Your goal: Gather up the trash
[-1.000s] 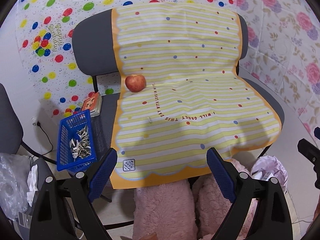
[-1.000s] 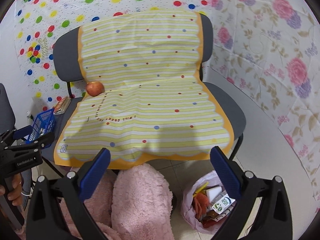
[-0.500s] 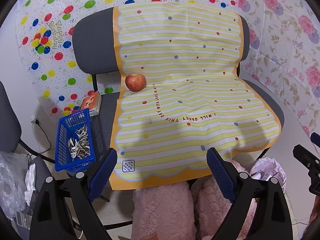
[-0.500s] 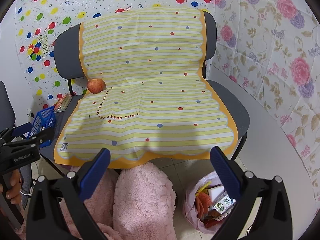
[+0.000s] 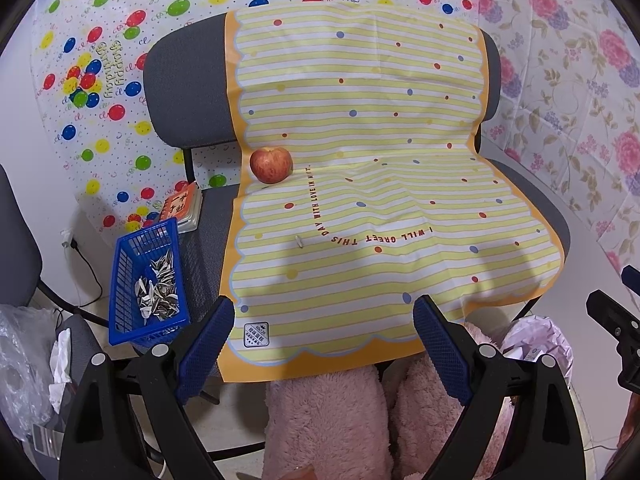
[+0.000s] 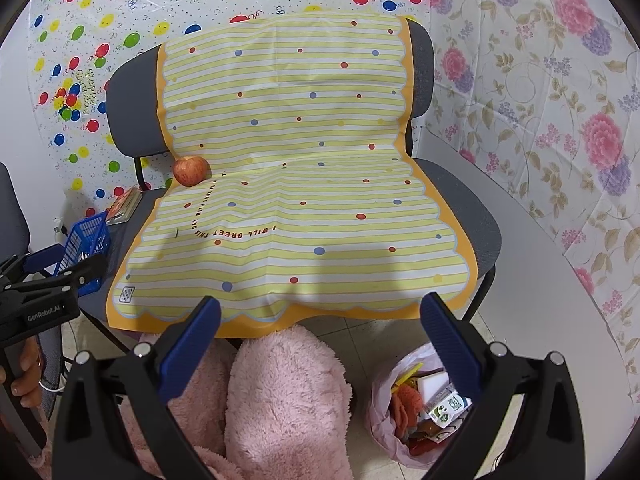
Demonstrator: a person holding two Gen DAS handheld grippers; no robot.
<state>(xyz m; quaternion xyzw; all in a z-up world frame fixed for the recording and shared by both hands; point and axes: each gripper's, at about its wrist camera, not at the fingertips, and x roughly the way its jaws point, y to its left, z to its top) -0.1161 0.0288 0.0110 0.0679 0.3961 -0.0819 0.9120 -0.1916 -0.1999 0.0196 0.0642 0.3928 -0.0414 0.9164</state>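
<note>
A single sunflower seed shell (image 5: 299, 241) lies on the yellow striped mat (image 5: 360, 120) that covers the grey chair (image 5: 188, 92); it shows as a thin dark sliver (image 6: 176, 233) in the right wrist view. A pink trash bag (image 6: 424, 404) with wrappers and cartons stands on the floor at the chair's right front. My left gripper (image 5: 322, 340) hovers open before the mat's front edge, holding nothing. My right gripper (image 6: 320, 316) is also open and empty, in front of the mat (image 6: 280, 120) and above the bag.
A red apple (image 5: 271, 165) rests at the mat's back left. A blue basket (image 5: 148, 280) of seed shells and a small orange box (image 5: 182, 208) sit on the chair's left part. Pink fluffy legs (image 6: 280, 392) fill the space below the grippers. A clear plastic bag (image 5: 24, 360) lies far left.
Almost nothing differs: the right wrist view has drifted slightly, with the chair a touch higher in frame. Both grippers stay open and empty.
</note>
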